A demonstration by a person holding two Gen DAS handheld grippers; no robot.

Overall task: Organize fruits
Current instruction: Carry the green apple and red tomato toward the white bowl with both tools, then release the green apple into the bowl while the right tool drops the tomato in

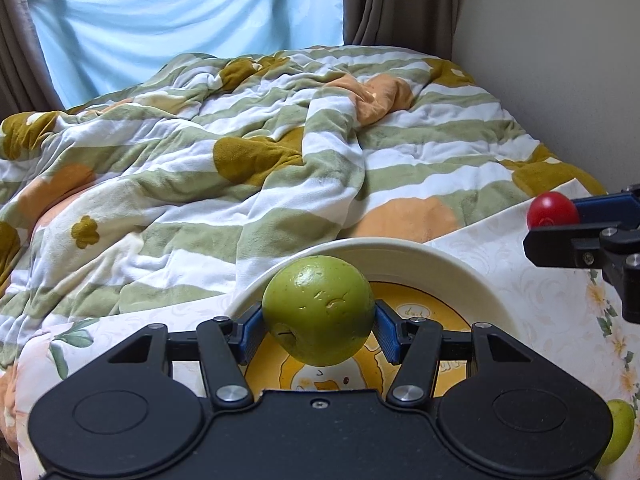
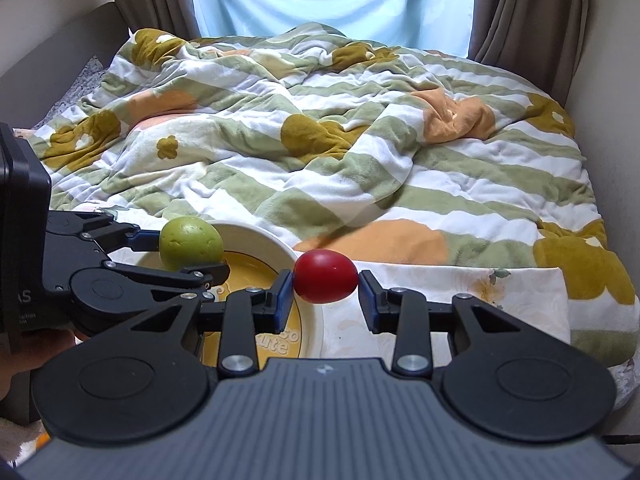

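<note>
The green fruit (image 1: 319, 312) hung over the bowl (image 1: 460, 264), pinched at its widest sides by the left claw (image 1: 320, 330). The right claw (image 2: 325, 292) pinched a red fruit (image 2: 326, 276) just beside the rim. Both looked smooth, rigid, light, likely slippery.

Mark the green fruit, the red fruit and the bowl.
green fruit (image 1: 320, 312): left wrist view, its front face.
red fruit (image 2: 326, 281): right wrist view, its middle.
bowl (image 1: 400, 246): left wrist view, its far rim.

My apple (image 1: 319, 311) hangs over the plate (image 1: 420, 252); my tomato (image 2: 325, 275) just right of it, blanket (image 2: 320, 140) behind.
</note>
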